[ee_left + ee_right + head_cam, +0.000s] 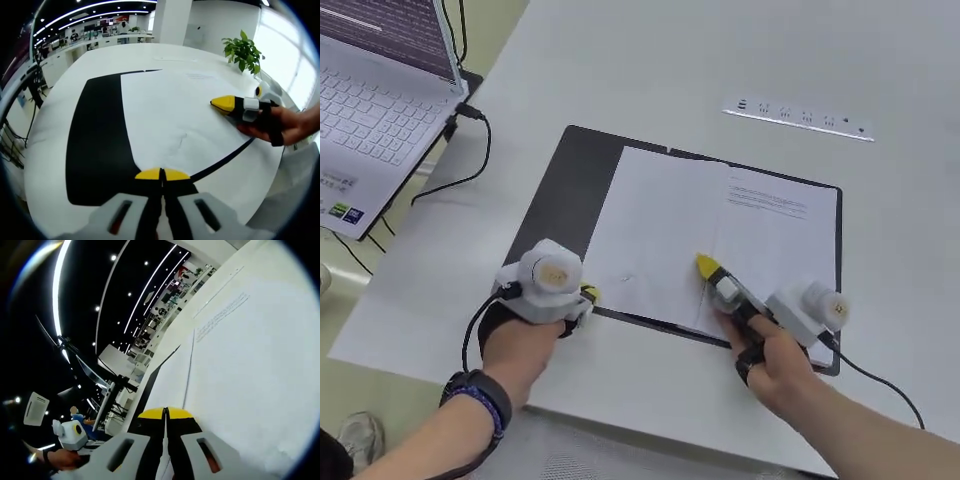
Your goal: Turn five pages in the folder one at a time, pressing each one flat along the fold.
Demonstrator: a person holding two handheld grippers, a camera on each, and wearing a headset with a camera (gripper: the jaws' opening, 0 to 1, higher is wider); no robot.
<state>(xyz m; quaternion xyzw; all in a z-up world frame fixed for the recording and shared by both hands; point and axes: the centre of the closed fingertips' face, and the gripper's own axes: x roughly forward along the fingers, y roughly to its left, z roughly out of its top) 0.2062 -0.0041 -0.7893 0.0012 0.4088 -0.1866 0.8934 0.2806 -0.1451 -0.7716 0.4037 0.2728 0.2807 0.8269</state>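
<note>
While the folder lies open beneath both, the right gripper slants low, fingers clenched empty, tips on the page at the fold; the left gripper, fingers clenched empty, sits at the folder's near edge.

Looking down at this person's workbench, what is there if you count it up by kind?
Hand-held grippers: 2, the left hand-held gripper and the right hand-held gripper
Folder: 1
Laptop: 1
Power strip: 1
Total: 5

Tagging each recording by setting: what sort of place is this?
Most likely an open-plan office: a laptop and power strip on the white table, long ceiling lights and a potted plant behind.
</note>
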